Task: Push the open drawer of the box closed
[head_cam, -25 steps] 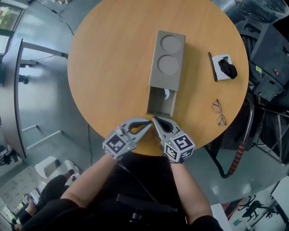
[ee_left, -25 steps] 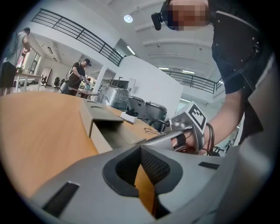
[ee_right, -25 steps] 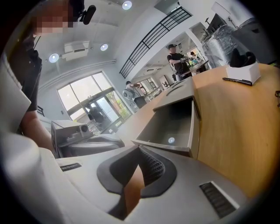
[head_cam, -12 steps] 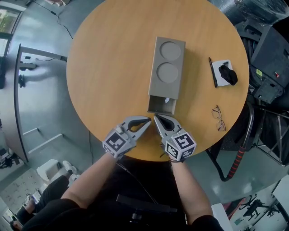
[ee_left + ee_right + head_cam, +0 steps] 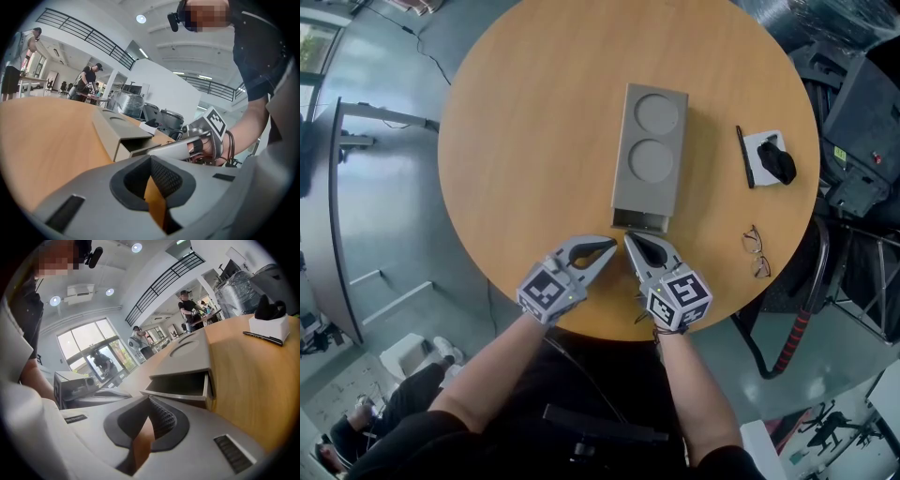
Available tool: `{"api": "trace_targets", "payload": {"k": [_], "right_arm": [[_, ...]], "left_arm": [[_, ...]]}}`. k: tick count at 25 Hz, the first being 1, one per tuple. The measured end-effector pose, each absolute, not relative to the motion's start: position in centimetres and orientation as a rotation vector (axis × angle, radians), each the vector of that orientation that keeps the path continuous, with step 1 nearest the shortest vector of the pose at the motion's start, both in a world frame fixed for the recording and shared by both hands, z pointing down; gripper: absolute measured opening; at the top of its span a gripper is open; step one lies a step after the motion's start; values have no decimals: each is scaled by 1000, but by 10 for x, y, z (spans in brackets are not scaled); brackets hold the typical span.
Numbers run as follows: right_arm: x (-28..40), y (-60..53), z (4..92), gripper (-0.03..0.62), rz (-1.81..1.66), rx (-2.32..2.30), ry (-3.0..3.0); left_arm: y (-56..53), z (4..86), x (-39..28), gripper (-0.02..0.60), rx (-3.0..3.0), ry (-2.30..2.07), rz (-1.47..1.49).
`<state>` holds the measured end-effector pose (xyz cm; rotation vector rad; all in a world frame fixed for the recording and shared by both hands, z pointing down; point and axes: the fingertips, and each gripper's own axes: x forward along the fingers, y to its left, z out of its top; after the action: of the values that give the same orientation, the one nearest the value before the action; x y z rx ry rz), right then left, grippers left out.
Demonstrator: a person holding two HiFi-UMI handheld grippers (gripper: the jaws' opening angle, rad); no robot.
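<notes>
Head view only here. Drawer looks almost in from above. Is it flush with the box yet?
Observer: No. The right gripper view shows the drawer standing out of the box, with a dark gap open under the box's top.
Operator: Right jaws?
Observer: The right hand-held gripper is shut, with nothing between its jaws.
Operator: Left?
Observer: The left hand-held gripper is shut and empty too.
</notes>
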<state>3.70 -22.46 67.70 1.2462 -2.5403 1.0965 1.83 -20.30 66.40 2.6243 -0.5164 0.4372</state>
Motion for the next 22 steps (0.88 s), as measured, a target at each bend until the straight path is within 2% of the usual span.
{"api": "trace_targets", "payload": {"k": [22], "right_arm": [[38, -267, 679, 14, 1058, 1290, -2510]], "left_arm": [[-230, 658, 11, 31, 2627, -525, 434]]}}
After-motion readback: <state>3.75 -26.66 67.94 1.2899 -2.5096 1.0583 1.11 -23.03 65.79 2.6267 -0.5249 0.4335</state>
